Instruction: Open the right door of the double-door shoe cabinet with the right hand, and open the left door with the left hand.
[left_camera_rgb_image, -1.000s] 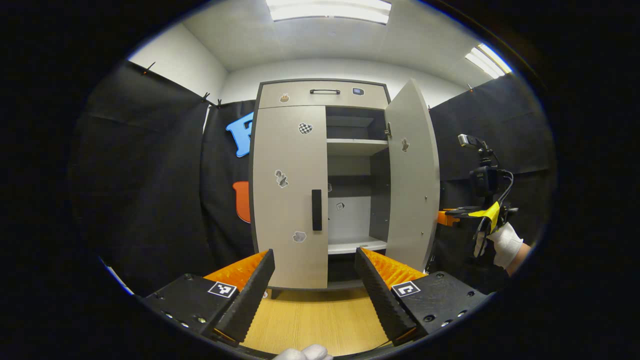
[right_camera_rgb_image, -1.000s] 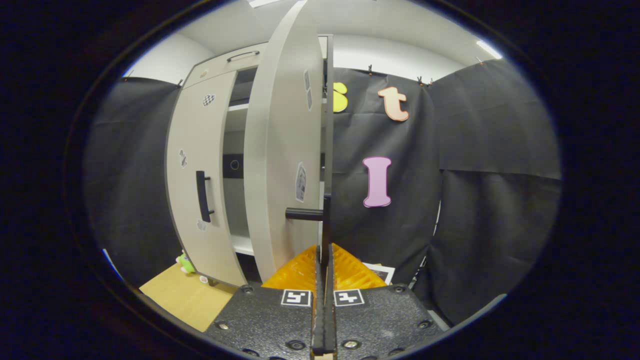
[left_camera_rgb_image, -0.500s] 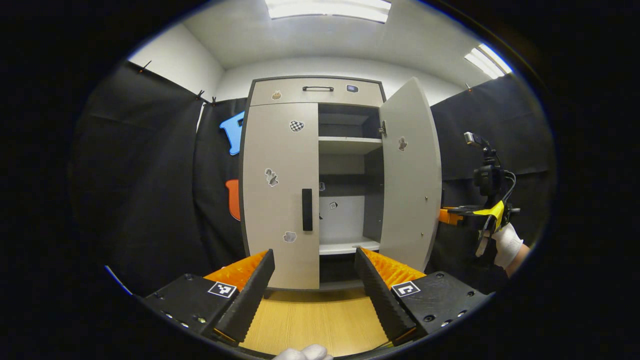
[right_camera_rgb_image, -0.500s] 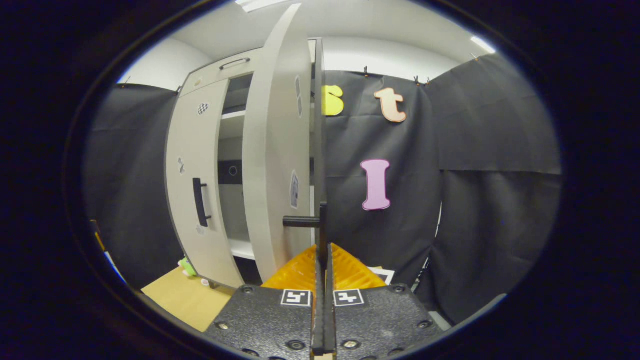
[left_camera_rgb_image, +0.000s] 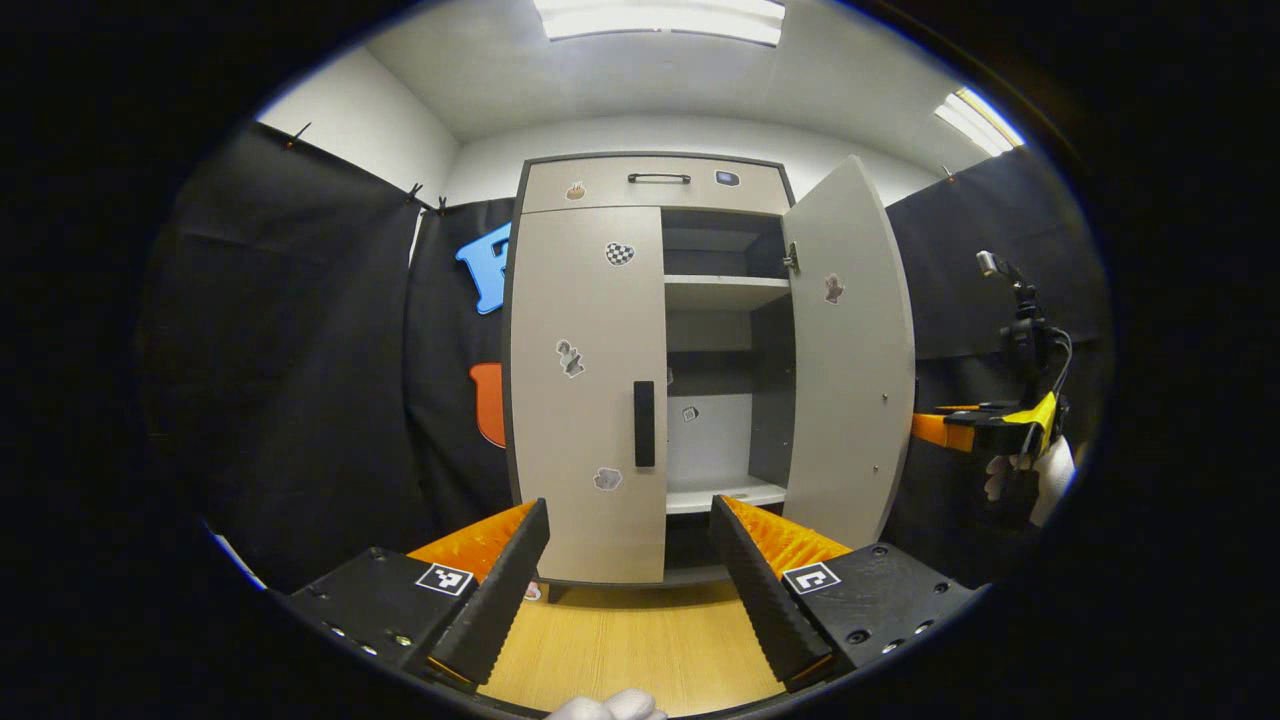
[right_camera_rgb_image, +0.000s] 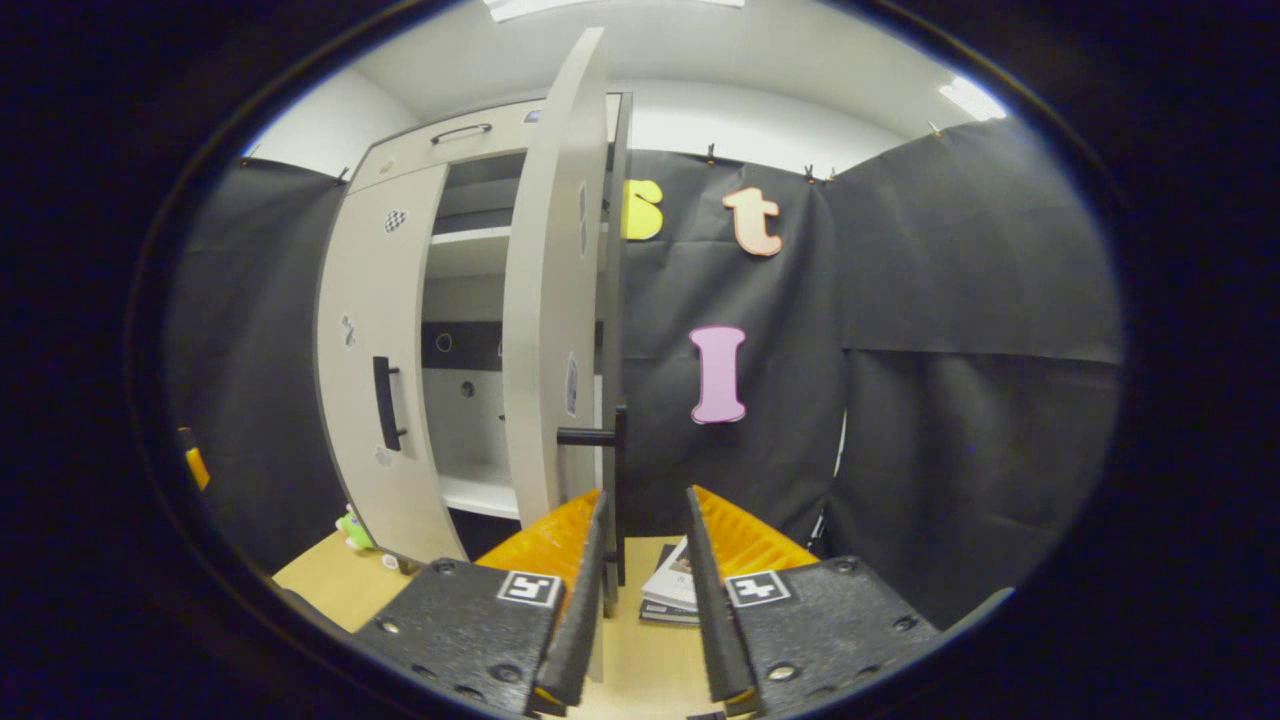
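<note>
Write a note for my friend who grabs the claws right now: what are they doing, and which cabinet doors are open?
Right claw: open, fingers apart on either side of the right door's handle, not squeezing it.
Left claw: open, holding nothing, aimed at the cabinet from a little way back.
Right door: swung wide open, shelves showing.
Left door: shut, and its handle is untouched.
Done: the right door.
Left to do: bring the left claw to the left door's handle, grip it and pull that door open.
</note>
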